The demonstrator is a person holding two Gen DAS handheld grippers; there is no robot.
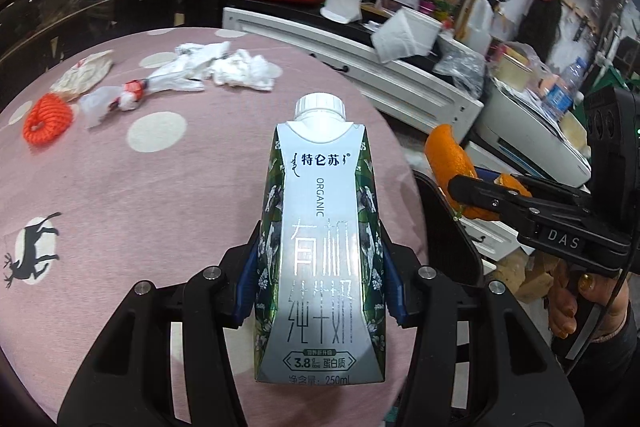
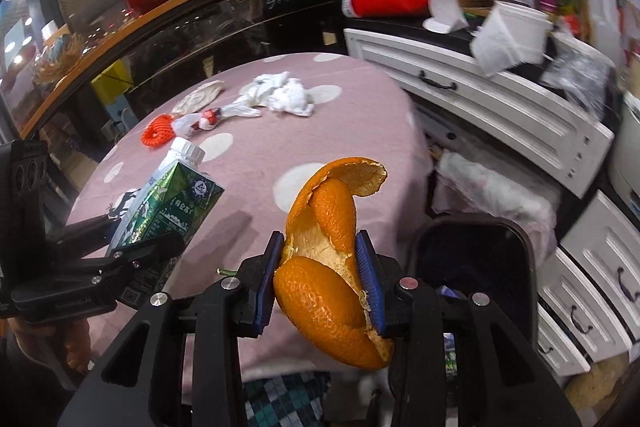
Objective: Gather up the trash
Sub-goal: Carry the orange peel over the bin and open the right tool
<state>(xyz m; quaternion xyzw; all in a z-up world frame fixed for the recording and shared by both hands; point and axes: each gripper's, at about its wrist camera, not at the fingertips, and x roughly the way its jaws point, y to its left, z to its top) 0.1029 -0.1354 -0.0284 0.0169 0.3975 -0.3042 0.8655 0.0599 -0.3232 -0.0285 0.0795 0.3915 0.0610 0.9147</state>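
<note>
The left tongs [image 1: 320, 291] are closed partway on a milk carton [image 1: 320, 247], blue pads pressed flat on its two side walls low down, cap pointing away. The right tongs [image 2: 322, 277] are pinched nearly together on a curl of orange peel [image 2: 332, 259], which stands up between the pads and bulges out below them. Both loads hang clear of the pink spotted desk [image 1: 120, 195]. A dark bin [image 2: 476, 263] stands just beside the desk's edge, below and to the right of the peel, and is probably where both are headed.

The peel is the weaker hold, I think: it is soft and curved, gripped across a thin section, so a quick swing or tilt could let it slide out and land on the floor short of the bin. The carton is tall above its grip and could pivot forward between the pads. The two tongs sit close side by side, so arriving over the bin mouth together risks a knock.

Both point forward and steeply down over the desk edge, the right hand [image 1: 576, 303] visible under its handle.

Still on the desk, well apart from the tongs: crumpled tissues [image 1: 244, 67], a plastic wrapper [image 1: 120, 99], an orange rope coil [image 1: 48, 119]
</note>
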